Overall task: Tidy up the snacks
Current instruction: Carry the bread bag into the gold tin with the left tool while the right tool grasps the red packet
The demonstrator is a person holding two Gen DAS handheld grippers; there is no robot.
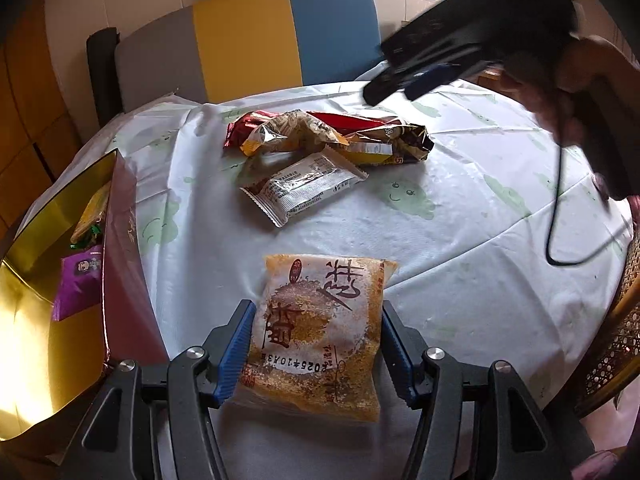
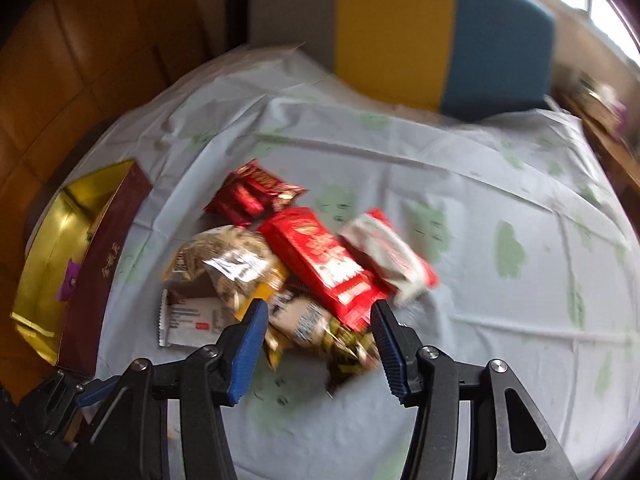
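An orange-and-white cake packet [image 1: 320, 332] lies on the table between the fingers of my open left gripper [image 1: 318, 344]; I cannot tell whether the blue pads [image 1: 236, 344] touch it. A pile of snack packets [image 1: 320, 136] lies further back, with a silver wrapper [image 1: 304, 188] in front. My open right gripper [image 2: 318, 340] hovers over that pile [image 2: 288, 264], above red packets [image 2: 324, 260] and a seed bag [image 2: 236, 264]; it also shows in the left wrist view [image 1: 404, 88]. A maroon box with gold lining [image 1: 48, 280] at the left holds a purple packet [image 1: 78, 280].
The round table has a white cloth with green cloud prints [image 1: 460, 216]. A grey, yellow and blue chair [image 1: 248, 40] stands behind it. A wicker chair [image 1: 616, 344] is at the right edge. The box also shows in the right wrist view [image 2: 92, 256].
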